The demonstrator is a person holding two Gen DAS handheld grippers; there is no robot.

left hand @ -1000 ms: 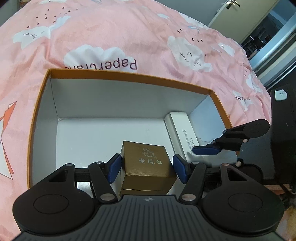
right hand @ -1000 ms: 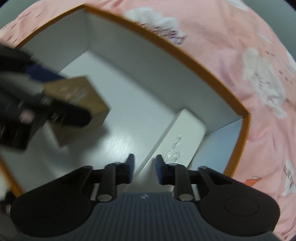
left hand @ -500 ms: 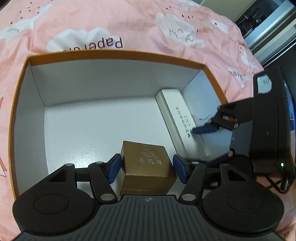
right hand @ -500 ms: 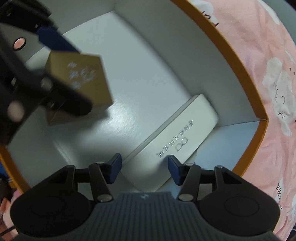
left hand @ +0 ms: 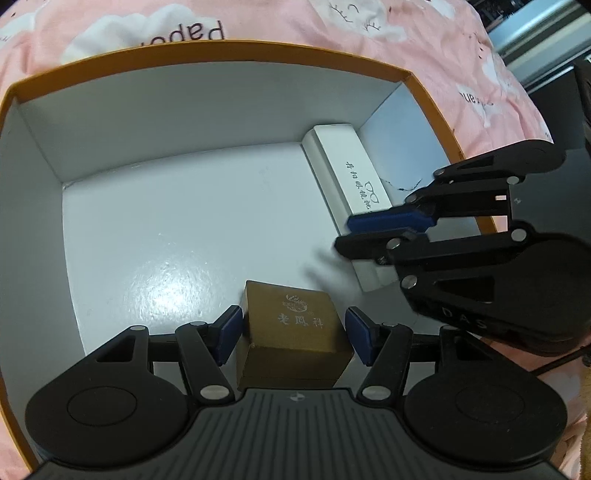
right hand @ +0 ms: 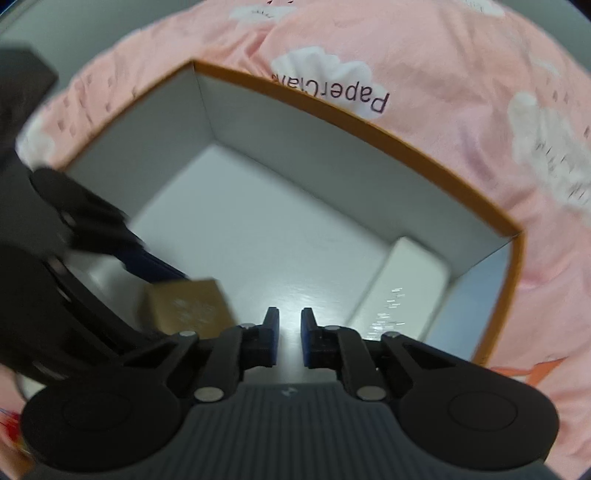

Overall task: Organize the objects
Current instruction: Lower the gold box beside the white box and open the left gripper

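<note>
Two boxes: a gold box (left hand: 293, 332) and a long white box (left hand: 347, 184) are both inside the big orange-rimmed box (left hand: 221, 48).
Gold box: it stands between the two blue pads of the left gripper (left hand: 293, 336), near the front of the big box; silver characters are printed on its top.
Left gripper jaws: they are apart, one pad at each side of the gold box. The left pad (left hand: 229, 334) looks to be touching or almost touching its side, and a thin gap shows at the right pad; if they press it, I cannot tell.
White box: it lies ahead and to the right of the left jaws, along the right wall of the big box, with dark print on its top.
Right gripper (right hand: 289, 338): its jaws are nearly together, with a narrow gap, and nothing is between them. The white floor of the big box is ahead of them.
From the right jaws: the gold box (right hand: 188, 308) is to the left and blurred; the white box (right hand: 399, 291) is to the right.
Big box: white inside, it rests on a pink cloth with clouds (left hand: 332, 26).
</note>
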